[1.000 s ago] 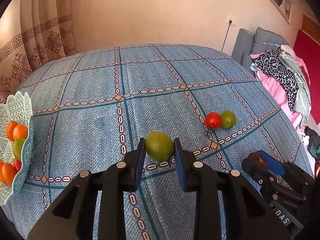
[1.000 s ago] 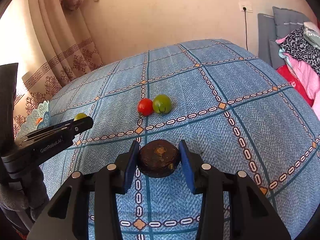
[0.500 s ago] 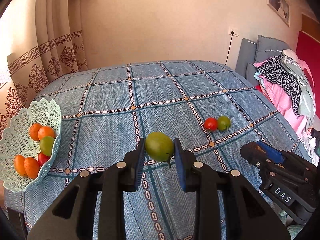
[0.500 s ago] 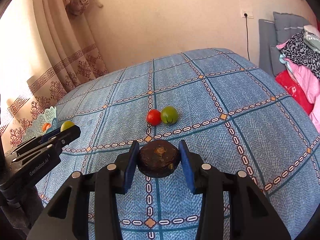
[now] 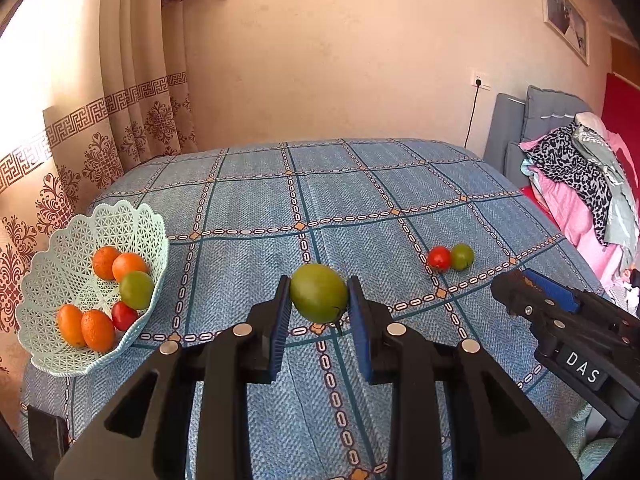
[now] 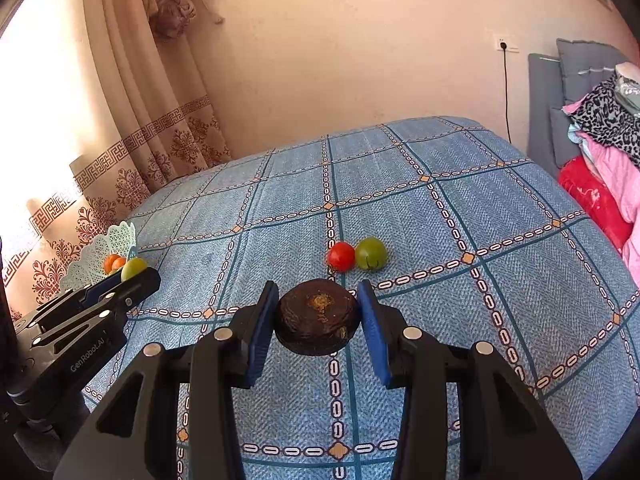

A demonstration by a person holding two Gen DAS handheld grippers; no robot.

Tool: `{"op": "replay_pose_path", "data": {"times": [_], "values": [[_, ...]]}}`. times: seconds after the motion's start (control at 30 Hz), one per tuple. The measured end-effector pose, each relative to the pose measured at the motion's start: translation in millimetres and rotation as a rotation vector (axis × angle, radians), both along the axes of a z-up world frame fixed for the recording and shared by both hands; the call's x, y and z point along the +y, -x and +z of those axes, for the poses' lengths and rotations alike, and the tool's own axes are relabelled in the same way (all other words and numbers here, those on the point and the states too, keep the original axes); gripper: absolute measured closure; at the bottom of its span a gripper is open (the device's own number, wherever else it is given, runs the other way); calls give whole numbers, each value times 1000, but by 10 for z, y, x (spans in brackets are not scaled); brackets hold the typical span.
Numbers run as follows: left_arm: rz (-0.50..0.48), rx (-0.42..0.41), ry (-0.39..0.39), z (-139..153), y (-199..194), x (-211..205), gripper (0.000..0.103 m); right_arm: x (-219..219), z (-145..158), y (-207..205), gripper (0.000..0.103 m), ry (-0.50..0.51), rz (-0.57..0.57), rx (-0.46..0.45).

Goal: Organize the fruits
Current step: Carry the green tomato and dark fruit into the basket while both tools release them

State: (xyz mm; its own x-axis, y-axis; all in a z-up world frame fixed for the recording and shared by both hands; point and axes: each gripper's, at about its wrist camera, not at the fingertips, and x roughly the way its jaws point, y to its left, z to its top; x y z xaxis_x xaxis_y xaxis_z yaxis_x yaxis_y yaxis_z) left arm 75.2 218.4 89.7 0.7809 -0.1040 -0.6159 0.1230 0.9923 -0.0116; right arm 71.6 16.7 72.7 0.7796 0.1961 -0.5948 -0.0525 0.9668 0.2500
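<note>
Here, a smooth green fruit (image 5: 319,298) with a thin dark stalk, clamped between the blue pads of the left gripper (image 5: 319,300), lifted clear of the blue patterned bedspread (image 5: 248,248). Clenched in the right gripper (image 6: 318,318): a flat, wrinkled dark-brown fruit (image 6: 316,316) with a yellowish scar on top. Out on the cloth, a red tomato (image 6: 341,256) touching a green tomato (image 6: 371,254), at about 12 o'clock from the right gripper and 2 o'clock from the left.

Only in the left wrist view: the whole pale-green lattice basket (image 5: 60,268) at 9 o'clock, near the cloth's left edge, with four orange fruits, a green one and a red one inside. In the right wrist view, just a rim of that basket behind the left gripper.

Wide bare cloth from 10 to 1 o'clock; piled clothes (image 5: 576,176) beyond the right edge at 3 o'clock.
</note>
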Motion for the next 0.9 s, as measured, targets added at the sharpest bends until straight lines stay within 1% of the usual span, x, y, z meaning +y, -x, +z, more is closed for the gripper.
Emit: {"op": "replay_pose_path", "data": {"times": [0.5,0.9], "values": [[82,-35,9,95,82,389,74,419,133,-55,62,10,70,-28],[200,-59,34,156,117,896,74,862,255,-144,62,28,151,-50]]}}
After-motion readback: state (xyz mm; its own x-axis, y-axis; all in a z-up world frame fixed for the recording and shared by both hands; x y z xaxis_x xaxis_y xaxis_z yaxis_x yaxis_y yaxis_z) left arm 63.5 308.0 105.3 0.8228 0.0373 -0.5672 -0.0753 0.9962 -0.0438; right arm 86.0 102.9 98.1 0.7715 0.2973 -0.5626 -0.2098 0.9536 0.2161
